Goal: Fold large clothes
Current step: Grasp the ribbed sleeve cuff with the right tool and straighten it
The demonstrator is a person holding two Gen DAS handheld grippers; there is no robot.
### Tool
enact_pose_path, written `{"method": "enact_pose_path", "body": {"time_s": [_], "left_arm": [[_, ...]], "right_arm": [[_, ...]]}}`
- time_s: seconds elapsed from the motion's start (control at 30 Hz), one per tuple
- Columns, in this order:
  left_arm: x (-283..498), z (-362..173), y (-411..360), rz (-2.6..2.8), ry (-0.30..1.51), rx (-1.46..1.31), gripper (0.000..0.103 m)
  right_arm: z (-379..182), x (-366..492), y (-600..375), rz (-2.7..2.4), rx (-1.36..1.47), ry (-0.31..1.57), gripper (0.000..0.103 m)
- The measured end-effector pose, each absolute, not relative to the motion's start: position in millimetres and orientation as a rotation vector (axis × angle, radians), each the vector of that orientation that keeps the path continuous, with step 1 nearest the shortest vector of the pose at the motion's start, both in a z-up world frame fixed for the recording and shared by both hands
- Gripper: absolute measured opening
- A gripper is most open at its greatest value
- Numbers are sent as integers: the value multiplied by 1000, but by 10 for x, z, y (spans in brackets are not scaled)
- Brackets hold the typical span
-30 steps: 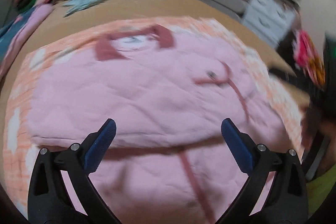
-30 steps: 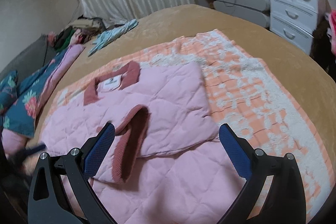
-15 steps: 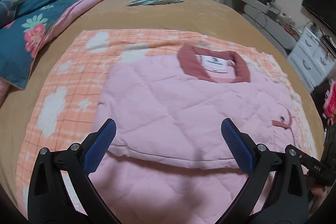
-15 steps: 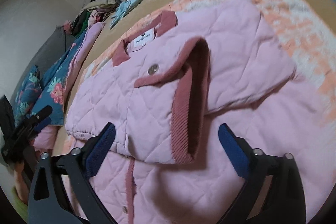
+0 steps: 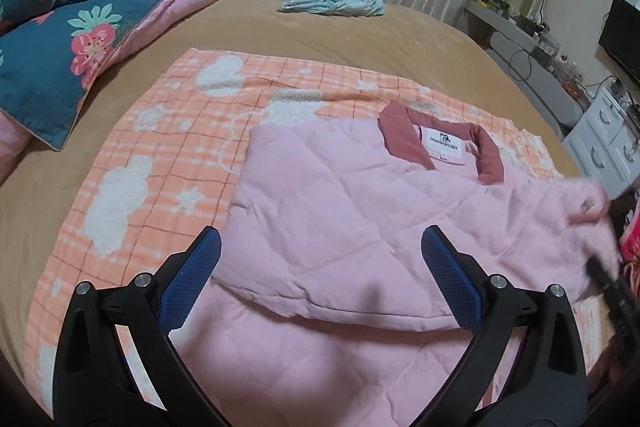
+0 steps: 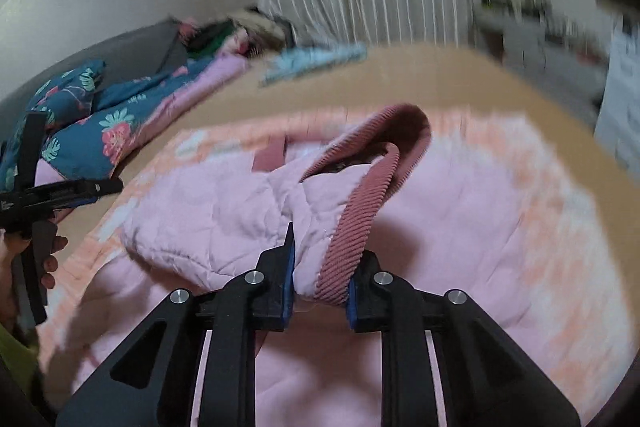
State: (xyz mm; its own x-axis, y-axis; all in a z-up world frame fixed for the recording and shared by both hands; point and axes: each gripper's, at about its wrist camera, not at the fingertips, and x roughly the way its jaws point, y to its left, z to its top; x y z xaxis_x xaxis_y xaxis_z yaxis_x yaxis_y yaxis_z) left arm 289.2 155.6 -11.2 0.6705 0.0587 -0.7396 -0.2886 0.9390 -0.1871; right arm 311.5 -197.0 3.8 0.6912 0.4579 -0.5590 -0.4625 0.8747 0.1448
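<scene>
Right wrist view first: the right gripper [image 6: 320, 279] is pinched onto the ribbed dusty-rose cuff [image 6: 352, 223] of the pink quilted jacket [image 6: 224, 203], cloth bunched between the blue pads, sleeve lifted ahead of the claw and arching up over the jacket body. That reads as the sleeve fold in hand, one side being carried across the torso. Frame is smeared, so this claw is on the move.

Over on the left wrist view, the left gripper [image 5: 320, 279] hangs spread wide above the jacket [image 5: 360, 211], nothing between its fingers. Just ahead of it lies a folded panel edge; further ahead and to its right, the collar [image 5: 404, 143] with its white label. The jacket lies on an orange checked blanket [image 5: 160, 147] spread over the tan bed [image 5: 320, 35].

Pose: both claws are tilted down at the bed; the left sits low at the hem side, and it shows at the far left of the right view, held level in a hand [image 6: 44, 259].

Next, I'd say, the cuff wants laying flat across the chest and releasing, with the left free to pin or smooth the panel; a bulky quilted sleeve may spring back
</scene>
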Motion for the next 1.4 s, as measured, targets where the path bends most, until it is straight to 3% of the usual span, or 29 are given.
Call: {"method": "enact_pose_path", "body": {"time_s": [0.1,0.4,0.8,1.1,1.27,1.4], "left_arm": [[2973,-120,1514,196,822,-288,94],[3205,-257,1188,146,863,-271,94],[3399,-481,713,25,937,-288,94],[3488,-700,685,55,1010,-273,94],[3533,-820,738,57,1029,-275,94],[3549,-923,774,57,1025,-270,94]], "right_arm": [[-11,3230,-2089,470,-25,595,18],[-575,3610,-2233,430,113,829,18],[-674,3632,-2229,419,126,884,26],[-688,3660,-2283,406,136,903,40],[-614,3639,-2302,375,101,882,58],[-519,3618,-2359,320,80,839,62]]}}
